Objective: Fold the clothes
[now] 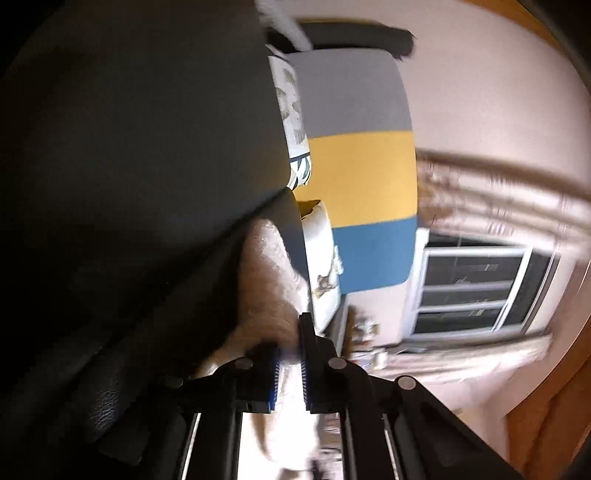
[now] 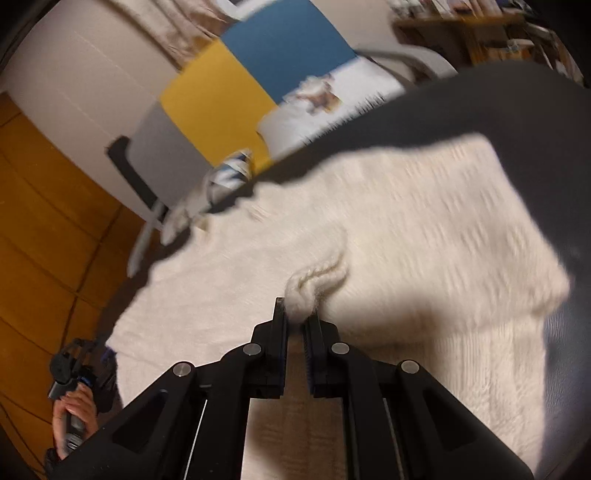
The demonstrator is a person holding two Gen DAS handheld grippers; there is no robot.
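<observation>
A cream knitted sweater (image 2: 388, 229) lies spread over a dark leather surface (image 2: 517, 110). My right gripper (image 2: 297, 314) is shut on a small bunched fold of the knit near the garment's middle. In the left wrist view, tipped on its side, my left gripper (image 1: 290, 354) has cream sweater fabric (image 1: 266, 288) pinched between its blue pads (image 1: 274, 376), lifted beside the dark surface (image 1: 129, 166). The right wrist view shows the left gripper (image 2: 105, 350) at the sweater's lower left edge, held by a hand (image 2: 74, 410).
Behind the surface stands a panel (image 2: 221, 85) striped grey, yellow and blue, with white printed pillows (image 2: 317, 107) against it. A wooden floor (image 2: 44, 221) lies to the left. A window (image 1: 476, 288) with curtains fills one wall; a cluttered shelf (image 2: 472, 26) stands at the back right.
</observation>
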